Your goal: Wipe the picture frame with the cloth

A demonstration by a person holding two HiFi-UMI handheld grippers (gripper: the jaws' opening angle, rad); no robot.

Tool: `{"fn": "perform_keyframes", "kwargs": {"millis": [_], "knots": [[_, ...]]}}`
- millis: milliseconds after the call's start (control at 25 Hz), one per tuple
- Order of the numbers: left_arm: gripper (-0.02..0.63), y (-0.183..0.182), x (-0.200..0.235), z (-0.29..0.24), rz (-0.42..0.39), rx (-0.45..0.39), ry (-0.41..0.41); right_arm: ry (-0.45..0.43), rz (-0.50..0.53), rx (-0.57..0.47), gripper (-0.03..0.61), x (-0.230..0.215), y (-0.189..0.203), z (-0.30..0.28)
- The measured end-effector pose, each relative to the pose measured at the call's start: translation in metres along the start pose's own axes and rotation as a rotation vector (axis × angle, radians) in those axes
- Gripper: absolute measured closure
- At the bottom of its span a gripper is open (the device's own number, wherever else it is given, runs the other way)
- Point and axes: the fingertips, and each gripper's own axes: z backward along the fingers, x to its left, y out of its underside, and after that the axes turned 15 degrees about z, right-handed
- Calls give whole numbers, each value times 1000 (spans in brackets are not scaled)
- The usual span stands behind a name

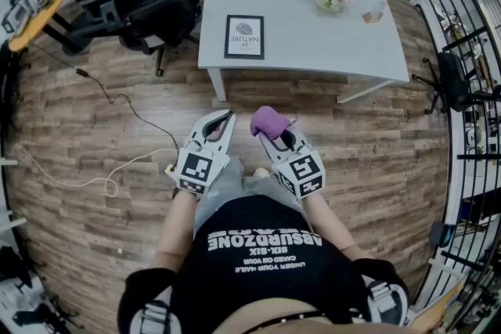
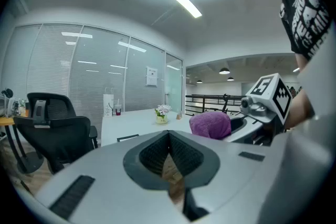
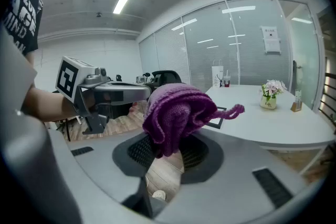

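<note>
**Inspector A:** State of the right gripper [image 1: 275, 138]?

**Inspector B:** Fingers clamped on a bunched purple knitted cloth [image 1: 268, 121], held over the wooden floor [image 1: 376, 145] just short of the white table's [image 1: 313, 27] near edge.

**A:** Left gripper [image 1: 227, 118]?

**B:** Fingers closed together, nothing between them, just beside the right one.

**A:** The frame?

**B:** The black rectangular picture frame [image 1: 244, 37] lies flat near the table's front-left corner, apart from both grippers.

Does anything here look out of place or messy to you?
Little stands out. The picture frame lies flat near the edge of the table instead of standing, and a loose white cable trails across the wooden floor.
</note>
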Motion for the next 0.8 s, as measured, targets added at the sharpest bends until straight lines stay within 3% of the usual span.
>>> {"fn": "perform_keyframes", "kwargs": {"millis": [400,800], "knots": [[598,5,43,14,15,0,-26,-37,30,-1,466,13,-18,-48],[598,-1,99,-11,45,21,17,66,32,10,465,-18,-32,-97]]}}
